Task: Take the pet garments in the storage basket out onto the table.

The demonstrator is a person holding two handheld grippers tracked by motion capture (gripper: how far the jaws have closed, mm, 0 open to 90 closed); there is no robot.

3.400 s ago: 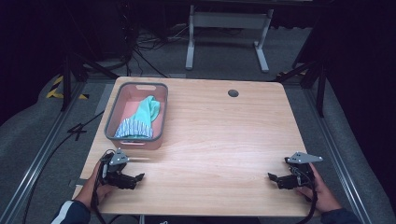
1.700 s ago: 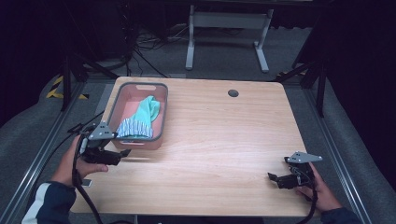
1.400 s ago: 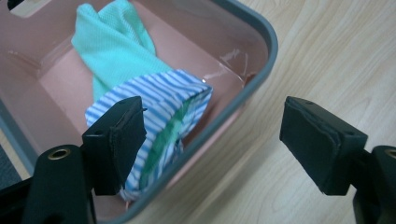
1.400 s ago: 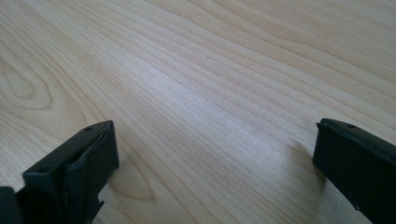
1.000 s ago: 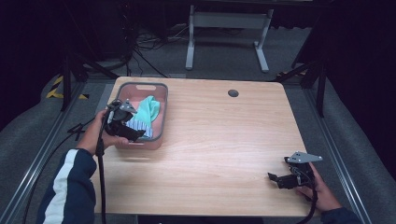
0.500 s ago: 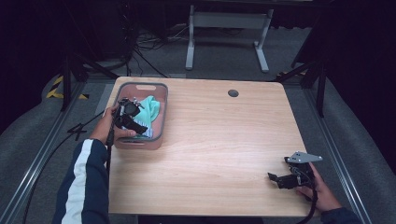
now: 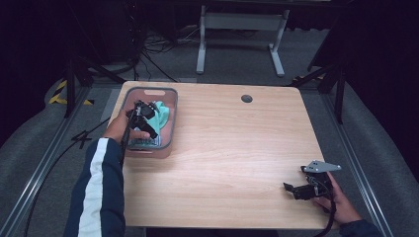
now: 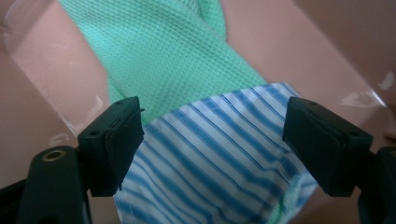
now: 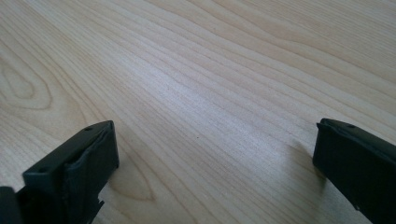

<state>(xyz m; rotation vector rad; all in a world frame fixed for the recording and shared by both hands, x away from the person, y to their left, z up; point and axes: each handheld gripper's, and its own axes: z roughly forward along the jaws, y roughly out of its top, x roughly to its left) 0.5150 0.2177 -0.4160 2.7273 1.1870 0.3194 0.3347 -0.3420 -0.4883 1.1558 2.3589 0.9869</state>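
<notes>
High view: I look from above my side of the table, forward and down, far enough off to take in the whole top and the floor beyond.
Left gripper view: my camera rides the left gripper, aimed along its jaws and very near the striped cloth and green cloth in the pink bin.
Right gripper view: my camera rides the right gripper, low over the bare wood, aimed along the tabletop.
Shared, high and left: the bin and its cloths.
Shared, high and right: the wood near the right gripper.
</notes>
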